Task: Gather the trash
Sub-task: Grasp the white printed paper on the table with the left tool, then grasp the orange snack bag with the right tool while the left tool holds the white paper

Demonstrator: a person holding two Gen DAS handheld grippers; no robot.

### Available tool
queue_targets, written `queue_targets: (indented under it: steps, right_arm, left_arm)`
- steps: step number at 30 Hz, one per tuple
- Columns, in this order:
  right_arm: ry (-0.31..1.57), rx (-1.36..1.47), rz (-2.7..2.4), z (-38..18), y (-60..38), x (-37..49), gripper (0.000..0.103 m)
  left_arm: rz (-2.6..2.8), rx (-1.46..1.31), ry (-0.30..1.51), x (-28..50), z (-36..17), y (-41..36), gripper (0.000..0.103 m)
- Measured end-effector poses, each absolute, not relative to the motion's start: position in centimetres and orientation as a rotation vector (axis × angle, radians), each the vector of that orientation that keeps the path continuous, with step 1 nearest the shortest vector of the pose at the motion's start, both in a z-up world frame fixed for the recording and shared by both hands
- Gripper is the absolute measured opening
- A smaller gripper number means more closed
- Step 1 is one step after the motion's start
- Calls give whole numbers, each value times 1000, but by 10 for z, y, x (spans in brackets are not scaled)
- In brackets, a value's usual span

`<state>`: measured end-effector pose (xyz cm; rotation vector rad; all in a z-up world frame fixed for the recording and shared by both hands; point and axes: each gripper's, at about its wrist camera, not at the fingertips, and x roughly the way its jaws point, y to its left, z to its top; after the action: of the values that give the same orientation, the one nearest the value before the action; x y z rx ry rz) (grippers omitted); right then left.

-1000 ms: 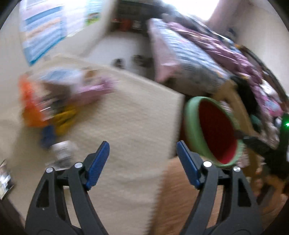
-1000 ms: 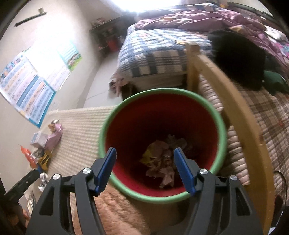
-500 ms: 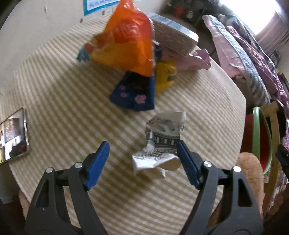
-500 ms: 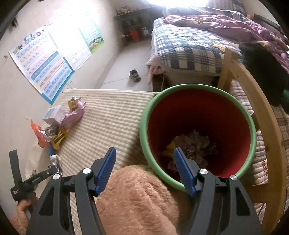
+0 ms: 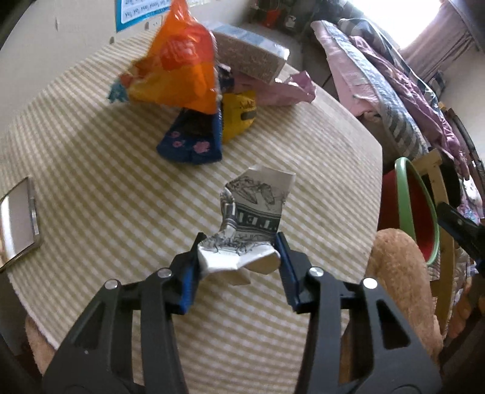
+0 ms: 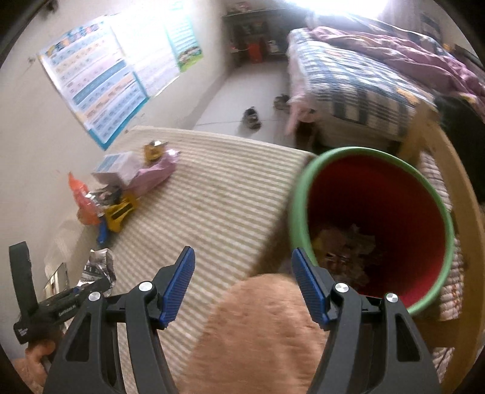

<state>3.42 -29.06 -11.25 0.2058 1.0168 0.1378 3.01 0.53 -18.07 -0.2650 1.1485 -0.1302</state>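
Crumpled paper scrap (image 5: 251,221): white, black-and-grey print, creased, standing on striped tabletop (image 5: 91,169). Pinched between pads of left tongs (image 5: 239,257), jaws just closing. Right tongs (image 6: 242,288) agape, empty, beside red bin (image 6: 379,212).

Between my left fingers, the crumpled paper (image 5: 253,212) shows partial letters, roughly "TTE". The wall poster (image 5: 136,9) at upper left carries print too blurred for me to read.
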Motion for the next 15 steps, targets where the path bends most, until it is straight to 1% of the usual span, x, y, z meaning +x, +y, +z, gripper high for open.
queue_targets:
  steps: [4,8,15]
  right_arm:
    - [1013,175,230,-109,-252,49,65]
    - [996,132,356,-102,-195,72,65]
    - [979,35,529,-104,-85,112,65]
  left_arm:
    - [-120,-203,1112,9,-168,10,44]
    - [-133,-161,1110,-11,-167,8,44]
    - [-157,-182,1107,-15,-166,10,44]
